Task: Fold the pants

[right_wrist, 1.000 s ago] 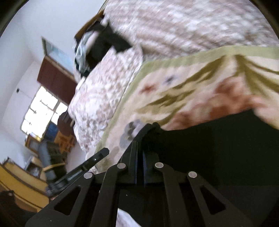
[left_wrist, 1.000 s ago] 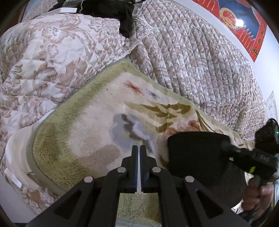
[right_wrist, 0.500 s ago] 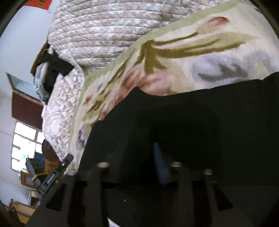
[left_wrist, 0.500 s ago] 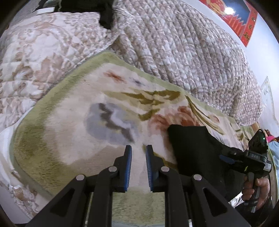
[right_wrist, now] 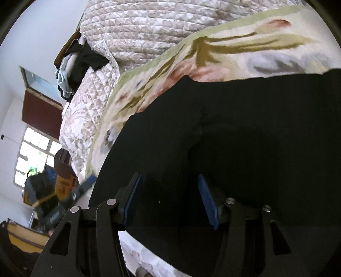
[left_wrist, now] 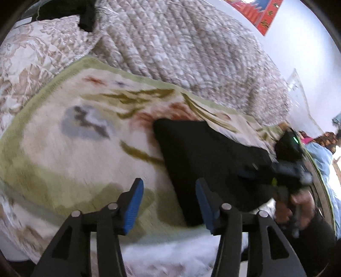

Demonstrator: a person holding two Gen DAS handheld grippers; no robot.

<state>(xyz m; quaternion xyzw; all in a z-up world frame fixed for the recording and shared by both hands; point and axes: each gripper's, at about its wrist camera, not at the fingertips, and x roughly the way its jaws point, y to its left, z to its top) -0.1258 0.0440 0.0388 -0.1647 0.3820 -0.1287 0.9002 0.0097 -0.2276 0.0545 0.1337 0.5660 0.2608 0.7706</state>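
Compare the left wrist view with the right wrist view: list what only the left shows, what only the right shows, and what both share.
Only the left wrist view shows the right gripper seen from outside, the hand holding it, and a red poster on the wall.

Only the right wrist view shows a bright window and a dark wooden cabinet.

Both show the black pants lying on the floral blanket, the quilted bedspread, and dark clothes piled at the bed's far end. Both grippers' jaws are opening, gripping nothing.
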